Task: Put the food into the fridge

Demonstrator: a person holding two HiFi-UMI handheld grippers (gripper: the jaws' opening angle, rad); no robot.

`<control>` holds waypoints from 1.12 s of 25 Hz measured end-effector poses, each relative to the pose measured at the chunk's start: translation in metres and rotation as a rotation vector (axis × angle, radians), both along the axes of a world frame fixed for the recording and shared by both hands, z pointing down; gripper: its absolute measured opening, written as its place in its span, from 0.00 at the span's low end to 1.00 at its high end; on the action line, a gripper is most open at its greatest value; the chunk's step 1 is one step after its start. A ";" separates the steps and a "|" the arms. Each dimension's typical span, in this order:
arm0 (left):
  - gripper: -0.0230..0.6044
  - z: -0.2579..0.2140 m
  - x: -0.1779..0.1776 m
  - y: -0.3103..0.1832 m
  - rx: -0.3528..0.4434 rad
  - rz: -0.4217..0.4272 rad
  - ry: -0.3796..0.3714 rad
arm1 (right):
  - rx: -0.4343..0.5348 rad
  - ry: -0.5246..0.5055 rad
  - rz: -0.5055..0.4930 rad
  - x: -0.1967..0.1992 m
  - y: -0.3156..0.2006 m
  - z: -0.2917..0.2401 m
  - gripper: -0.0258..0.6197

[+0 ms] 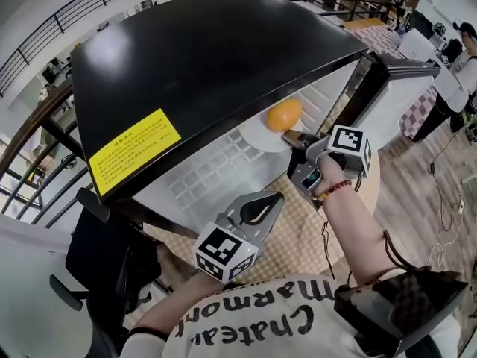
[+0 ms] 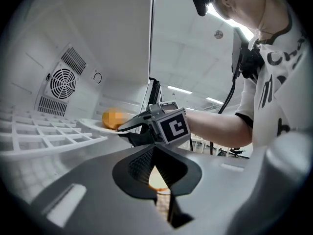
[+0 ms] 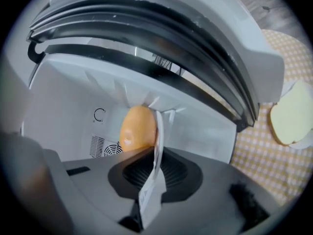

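Nearest to the person, the left gripper (image 1: 267,202) hovered level over the checked tablecloth (image 1: 298,233), its 2 jaws closed together with nothing between them. A little further, the right gripper (image 1: 292,137) pinched the near rim of a white plate (image 1: 257,136). In the right gripper view this rim stood edge-on between its jaws. On the plate lay 1 orange (image 1: 284,115), just inside the open fridge (image 1: 209,58), above the white wire shelf (image 2: 49,133). Whether the plate already touched the shelf, I could not tell. On the back wall was a fan grille (image 2: 62,82). The plate looked stiff, light and smooth, so the rim seemed the right place to hold it. The orange looked round and firm and would probably roll if the plate tilted.
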State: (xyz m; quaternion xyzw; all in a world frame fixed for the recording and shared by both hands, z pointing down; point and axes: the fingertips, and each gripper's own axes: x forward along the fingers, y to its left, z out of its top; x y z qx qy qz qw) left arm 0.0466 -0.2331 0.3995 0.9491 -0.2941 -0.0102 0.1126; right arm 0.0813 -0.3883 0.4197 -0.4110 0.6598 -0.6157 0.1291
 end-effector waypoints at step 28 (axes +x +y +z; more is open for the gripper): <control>0.04 -0.016 0.001 -0.006 -0.019 0.120 0.047 | -0.115 0.341 0.125 0.000 -0.004 0.002 0.19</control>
